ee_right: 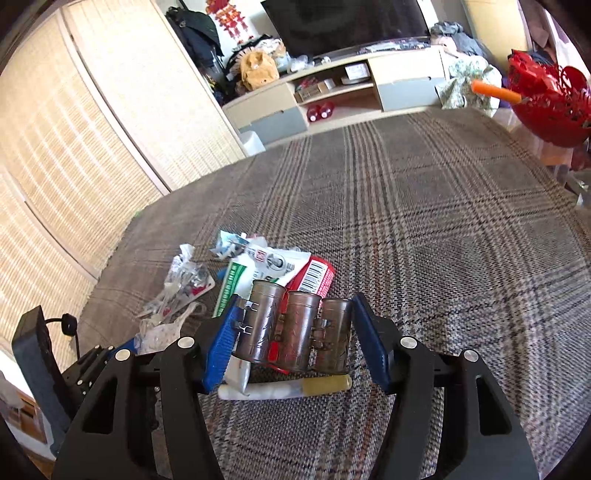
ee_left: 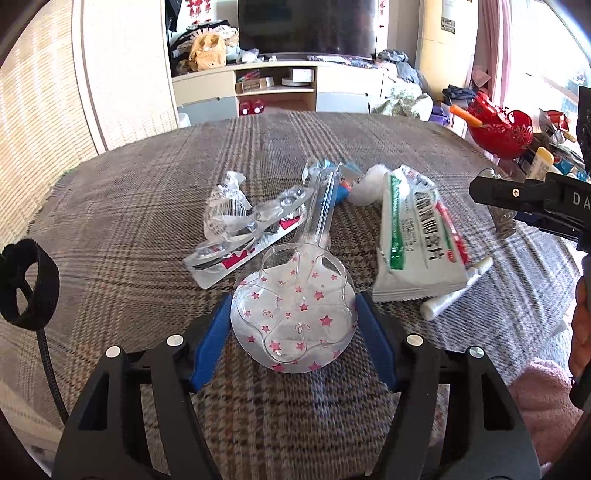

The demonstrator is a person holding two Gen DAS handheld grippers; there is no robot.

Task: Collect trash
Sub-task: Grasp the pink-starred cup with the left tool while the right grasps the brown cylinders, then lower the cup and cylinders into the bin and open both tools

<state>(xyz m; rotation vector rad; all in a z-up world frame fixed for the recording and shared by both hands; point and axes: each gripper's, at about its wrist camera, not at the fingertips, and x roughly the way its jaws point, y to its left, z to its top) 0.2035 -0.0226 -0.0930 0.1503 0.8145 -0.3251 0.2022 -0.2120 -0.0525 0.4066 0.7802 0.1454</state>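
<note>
Both grippers' jaws clamp litter to lift it: left gripper (ee_left: 293,325) on star-printed plastic spoon (ee_left: 295,314), right gripper (ee_right: 293,341) on brown three-tube piece (ee_right: 293,328), above the plaid table (ee_right: 443,229).

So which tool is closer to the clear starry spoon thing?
Left. The left tool grips the starry spoon by its round end. The right tool is off to the spoon's right, closed on a brown three-tube piece.

Plaid tablecloth (ee_left: 147,206), red basket (ee_left: 498,133), television (ee_left: 306,26)

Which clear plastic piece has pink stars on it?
The round-headed shell between the left gripper's pads. The blister pack behind it has only red patches.
</note>
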